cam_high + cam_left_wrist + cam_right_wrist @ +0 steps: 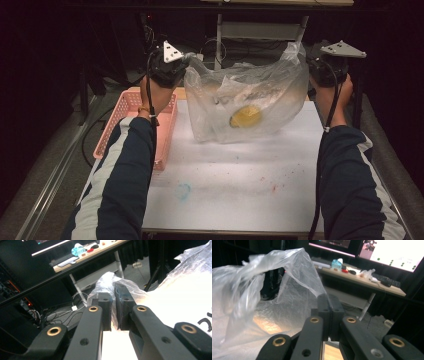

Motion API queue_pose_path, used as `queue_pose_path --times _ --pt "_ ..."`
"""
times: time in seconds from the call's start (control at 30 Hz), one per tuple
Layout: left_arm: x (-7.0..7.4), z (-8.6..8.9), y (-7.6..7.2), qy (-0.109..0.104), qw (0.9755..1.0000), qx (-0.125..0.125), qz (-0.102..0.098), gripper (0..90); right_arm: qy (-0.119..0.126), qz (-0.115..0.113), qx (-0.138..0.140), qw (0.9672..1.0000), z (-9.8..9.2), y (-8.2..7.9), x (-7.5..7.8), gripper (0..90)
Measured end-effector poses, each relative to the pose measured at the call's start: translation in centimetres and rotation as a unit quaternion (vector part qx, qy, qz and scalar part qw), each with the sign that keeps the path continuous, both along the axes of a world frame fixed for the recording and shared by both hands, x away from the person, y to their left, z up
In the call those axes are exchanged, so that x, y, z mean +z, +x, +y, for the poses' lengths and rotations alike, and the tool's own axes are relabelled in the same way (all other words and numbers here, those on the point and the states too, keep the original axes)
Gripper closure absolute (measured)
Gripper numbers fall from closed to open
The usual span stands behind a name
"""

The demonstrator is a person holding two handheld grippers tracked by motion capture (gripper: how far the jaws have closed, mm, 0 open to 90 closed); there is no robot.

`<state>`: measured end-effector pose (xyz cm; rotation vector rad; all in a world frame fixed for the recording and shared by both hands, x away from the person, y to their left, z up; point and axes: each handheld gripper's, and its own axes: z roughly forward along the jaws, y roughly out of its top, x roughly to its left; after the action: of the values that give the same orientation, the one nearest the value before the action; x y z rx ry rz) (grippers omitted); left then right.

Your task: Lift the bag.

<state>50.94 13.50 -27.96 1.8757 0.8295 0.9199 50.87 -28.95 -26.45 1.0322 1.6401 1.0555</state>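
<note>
Light falls from above onto the white worktop, which glows brightly while the room around it sinks into near-black. The clear plastic bag catches soft glare. In the left gripper view the bag and worktop burn out to pure white at the right. In the right gripper view the bag's raised edge is smeared with blur, and the monitor behind is overexposed.
</note>
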Motion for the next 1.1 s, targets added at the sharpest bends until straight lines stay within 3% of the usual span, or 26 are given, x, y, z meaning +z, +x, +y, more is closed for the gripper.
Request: queue_pose_path --times 0.1,0.27,0.47,0.57,0.63,0.7,0.77,0.83,0.97,1.03,1.1 --pt "-0.4 -0.2 0.4 0.004 1.0 0.004 0.005 81.9 0.0 0.012 -0.006 0.9999 -0.2 0.5 -0.7 90.0" --pt "-0.1 -0.2 0.5 0.009 0.9999 0.008 -0.003 81.5 0.002 0.009 -0.002 1.0 -0.4 0.6 -0.7 90.0" --pt "1.3 0.3 0.4 0.012 0.9996 0.017 -0.02 81.0 0.006 -0.003 0.003 1.0 -0.6 -0.1 0.1 90.0" --pt "2.2 0.4 0.1 0.002 0.9994 0.027 -0.024 78.8 0.008 -0.009 0.005 0.9999 -0.7 -0.4 0.8 90.0" --pt "2.8 0.5 0.0 -0.004 0.9992 0.032 -0.025 73.9 0.007 -0.012 0.008 0.9999 -0.7 -0.6 1.2 88.0" --pt "3.3 0.5 0.0 -0.004 0.9992 0.033 -0.022 68.2 0.001 -0.016 0.004 0.9999 -0.6 -0.7 1.6 80.2" --pt "3.8 0.9 0.0 -0.017 0.9995 0.018 -0.017 60.6 0.008 -0.018 0.006 0.9998 -0.7 -1.0 2.1 72.7" --pt "4.2 1.0 -0.4 -0.024 0.9992 0.023 -0.023 46.5 0.009 -0.028 -0.002 0.9996 -0.8 -1.3 2.5 67.8" --pt "5.3 1.5 -1.2 -0.037 0.9989 0.004 -0.029 42.7 0.016 -0.033 0.013 0.9993 -1.1 -2.1 3.2 61.4" --pt "5.9 1.6 -1.6 -0.048 0.9986 -0.016 -0.017 39.2 0.026 -0.037 0.022 0.9987 -1.1 -2.6 3.4 59.2" --pt "6.4 1.7 -2.2 -0.036 0.9987 -0.028 -0.022 37.9 0.031 -0.04 0.028 0.9983 -1.1 -3.0 3.7 54.8"
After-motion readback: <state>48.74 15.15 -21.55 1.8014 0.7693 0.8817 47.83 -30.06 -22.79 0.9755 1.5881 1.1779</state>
